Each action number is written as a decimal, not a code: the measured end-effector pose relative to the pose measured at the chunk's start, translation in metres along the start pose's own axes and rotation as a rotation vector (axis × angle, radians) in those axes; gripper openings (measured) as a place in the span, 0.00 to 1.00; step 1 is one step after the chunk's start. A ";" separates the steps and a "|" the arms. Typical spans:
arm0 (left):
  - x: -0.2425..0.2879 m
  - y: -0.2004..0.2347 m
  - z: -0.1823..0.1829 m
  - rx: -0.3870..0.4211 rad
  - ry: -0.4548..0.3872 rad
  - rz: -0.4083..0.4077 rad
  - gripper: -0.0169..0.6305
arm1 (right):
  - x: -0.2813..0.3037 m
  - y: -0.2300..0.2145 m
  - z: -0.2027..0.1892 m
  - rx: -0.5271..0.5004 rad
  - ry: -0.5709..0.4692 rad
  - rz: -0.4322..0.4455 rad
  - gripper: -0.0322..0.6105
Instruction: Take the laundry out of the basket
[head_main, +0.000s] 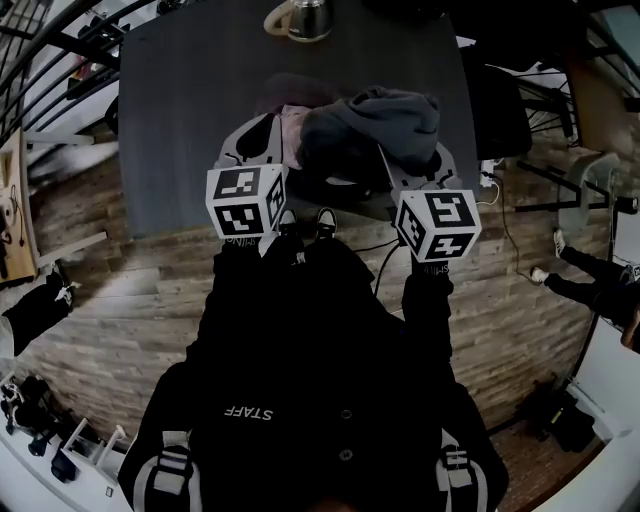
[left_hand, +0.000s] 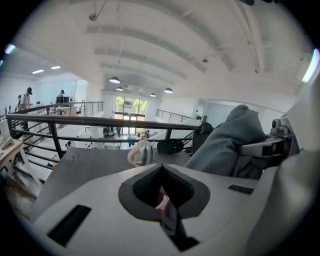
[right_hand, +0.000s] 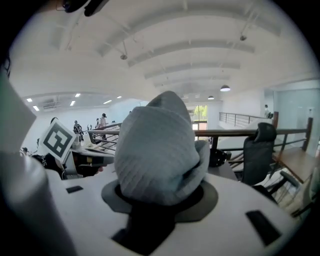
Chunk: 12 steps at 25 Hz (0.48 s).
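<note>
— Laundry (head_main: 360, 130) first: where is it?
— Two pieces, both up in the grippers over the near edge of the dark grey table (head_main: 190, 90). The bulky grey-blue ribbed knit garment (head_main: 375, 125) sits bunched between the two tools, and a pale pink cloth (head_main: 290, 122) lies just beside it on its left
— Which tool has the knit?
— The right gripper (right_hand: 160, 192). Its jaws are clamped on a thick fold, and the fabric mushrooms up above them, filling the middle of the right gripper view
— And the left gripper (left_hand: 161, 172)?
— Pinched tight on a thin corner of the pink cloth; only a small pink and white scrap shows where the jaws meet
— Is the knit resting on the table?
— Cannot tell. From the left gripper view it hangs from the right tool as a tall grey drape, with its lower end hidden
— Anything else there?
— A shiny metal kettle with a cream handle (head_main: 300, 18) stands near the table's far edge, well apart from the clothes. The person holding the tools wears a black jacket (head_main: 320, 350) and stands on a wood-plank floor (head_main: 130, 290)
</note>
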<state>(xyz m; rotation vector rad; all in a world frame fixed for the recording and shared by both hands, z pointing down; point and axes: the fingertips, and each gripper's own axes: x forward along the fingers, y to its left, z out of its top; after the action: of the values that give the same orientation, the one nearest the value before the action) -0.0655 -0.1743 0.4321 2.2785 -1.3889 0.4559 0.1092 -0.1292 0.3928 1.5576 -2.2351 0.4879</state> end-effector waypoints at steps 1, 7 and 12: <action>-0.003 -0.002 0.006 0.003 -0.014 -0.003 0.03 | -0.007 0.000 0.012 -0.013 -0.028 -0.010 0.34; -0.017 -0.025 0.043 0.033 -0.102 -0.029 0.03 | -0.047 0.000 0.071 -0.078 -0.179 -0.080 0.34; -0.028 -0.043 0.072 0.062 -0.168 -0.051 0.03 | -0.075 -0.006 0.108 -0.135 -0.277 -0.157 0.34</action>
<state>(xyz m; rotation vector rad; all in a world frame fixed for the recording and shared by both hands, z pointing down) -0.0356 -0.1731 0.3494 2.4447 -1.4089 0.3012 0.1273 -0.1219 0.2631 1.8018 -2.2614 0.0775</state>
